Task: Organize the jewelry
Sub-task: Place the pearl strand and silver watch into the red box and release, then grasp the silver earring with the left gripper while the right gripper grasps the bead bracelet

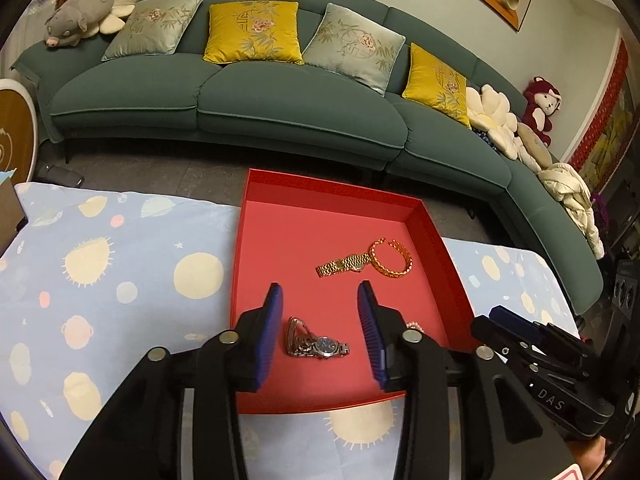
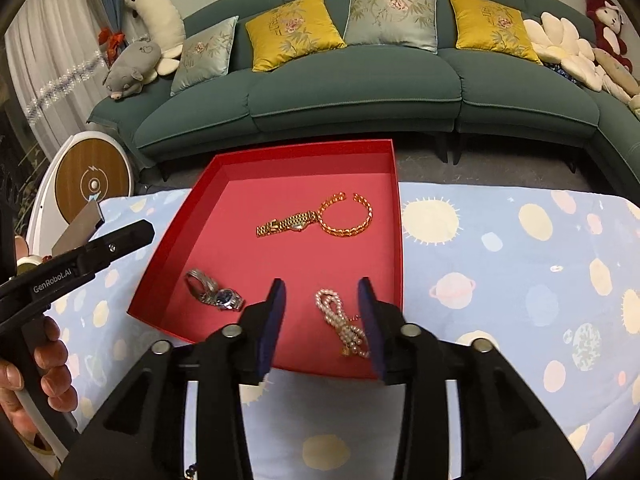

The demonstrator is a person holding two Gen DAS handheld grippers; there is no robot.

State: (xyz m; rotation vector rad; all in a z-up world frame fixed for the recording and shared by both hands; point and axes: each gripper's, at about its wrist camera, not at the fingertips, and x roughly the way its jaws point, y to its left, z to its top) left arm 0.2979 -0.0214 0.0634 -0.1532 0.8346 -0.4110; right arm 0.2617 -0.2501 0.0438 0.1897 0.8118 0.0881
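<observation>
A red tray lies on a blue patterned cloth. In it lie a silver watch, a gold watch, a gold bracelet and a pearl necklace. My left gripper is open and empty, its fingers on either side of the silver watch, above it. My right gripper is open and empty over the tray's near right corner, the pearls between its fingers. The right gripper's body shows in the left wrist view.
The cloth covers the table around the tray. A green sofa with cushions and plush toys stands behind. A round white device stands at the left of the table.
</observation>
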